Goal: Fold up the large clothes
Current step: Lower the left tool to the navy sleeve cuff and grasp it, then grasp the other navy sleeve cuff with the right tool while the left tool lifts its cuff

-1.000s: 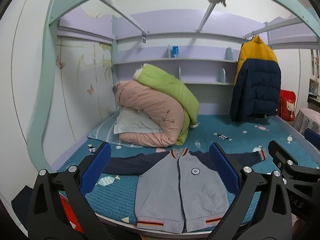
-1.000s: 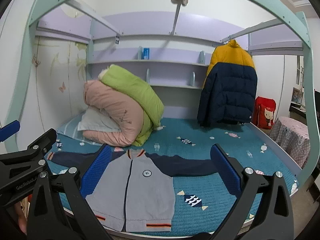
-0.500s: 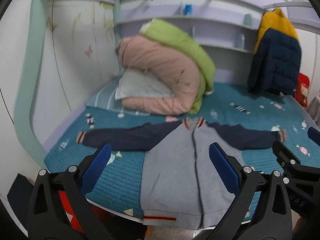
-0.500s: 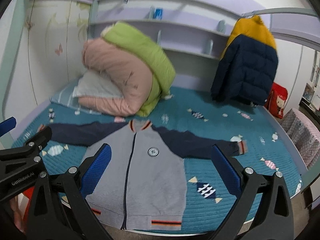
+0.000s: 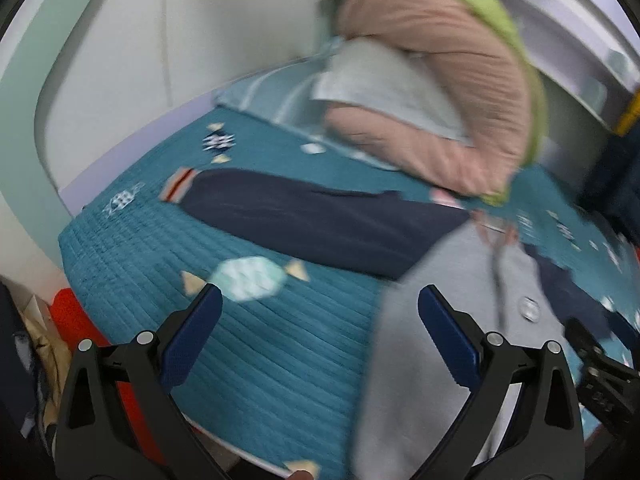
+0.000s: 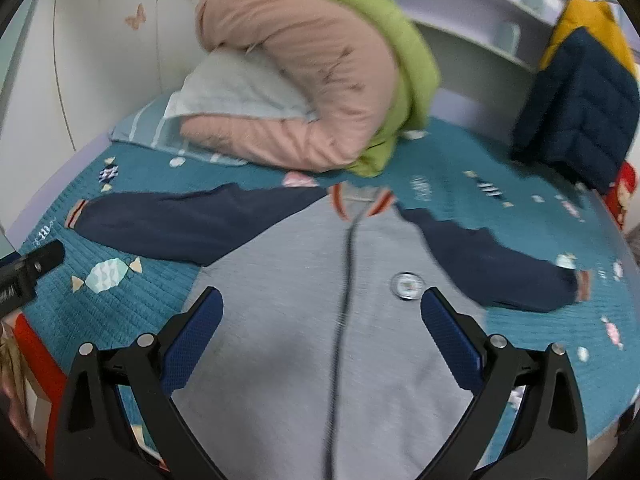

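A grey jacket with navy sleeves lies flat and face up on the teal bedspread, zip closed, collar pointing toward the rolled bedding and hem toward the near edge of the bed. One navy sleeve stretches out from the jacket's body toward the wall side, its striped cuff lying on the bedspread beyond a printed candy motif; the other sleeve stretches out the opposite way, toward the side where a dark blue and yellow puffer coat hangs. A round badge sits on the jacket's chest just beside the zip. Behind the collar, a pink quilt is folded over a pale pillow, with a green quilt draped on top of it. The left gripper is held above the bedspread beside the jacket's wall-side edge, its blue-padded fingers spread wide with nothing between them. The right gripper is held above the jacket's lower front, straddling the zip line, its fingers likewise wide apart and gripping nothing. The left-wrist view is motion-blurred, so fine detail of the jacket is unclear there.
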`<action>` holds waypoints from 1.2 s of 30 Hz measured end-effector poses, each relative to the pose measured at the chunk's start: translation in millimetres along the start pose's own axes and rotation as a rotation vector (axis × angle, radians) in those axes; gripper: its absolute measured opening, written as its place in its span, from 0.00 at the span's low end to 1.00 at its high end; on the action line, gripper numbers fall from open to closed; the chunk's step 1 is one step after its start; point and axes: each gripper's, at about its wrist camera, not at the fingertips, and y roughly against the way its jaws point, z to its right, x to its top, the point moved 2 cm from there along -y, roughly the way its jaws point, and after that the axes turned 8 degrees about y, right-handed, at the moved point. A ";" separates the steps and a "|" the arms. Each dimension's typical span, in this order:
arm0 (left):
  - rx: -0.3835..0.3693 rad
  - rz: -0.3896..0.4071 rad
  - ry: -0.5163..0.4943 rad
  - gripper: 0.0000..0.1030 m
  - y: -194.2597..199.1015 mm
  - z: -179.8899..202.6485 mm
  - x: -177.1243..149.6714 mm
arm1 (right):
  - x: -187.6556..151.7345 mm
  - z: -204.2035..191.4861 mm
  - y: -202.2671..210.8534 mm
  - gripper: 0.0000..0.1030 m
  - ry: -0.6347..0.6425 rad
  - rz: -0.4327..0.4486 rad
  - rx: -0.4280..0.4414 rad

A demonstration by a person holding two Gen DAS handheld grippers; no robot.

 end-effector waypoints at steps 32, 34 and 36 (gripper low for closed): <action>-0.001 -0.118 0.506 0.27 -242.1 -212.0 128.2 | 41.1 -52.0 -173.0 0.93 0.021 -0.022 0.061; -0.031 -0.102 0.501 0.23 -235.0 -211.3 130.5 | 48.2 -54.6 -178.5 0.93 0.018 -0.006 0.099; -0.092 -0.049 0.490 0.22 -215.6 -205.2 138.5 | 54.8 -60.2 -188.4 0.77 0.035 -0.010 0.137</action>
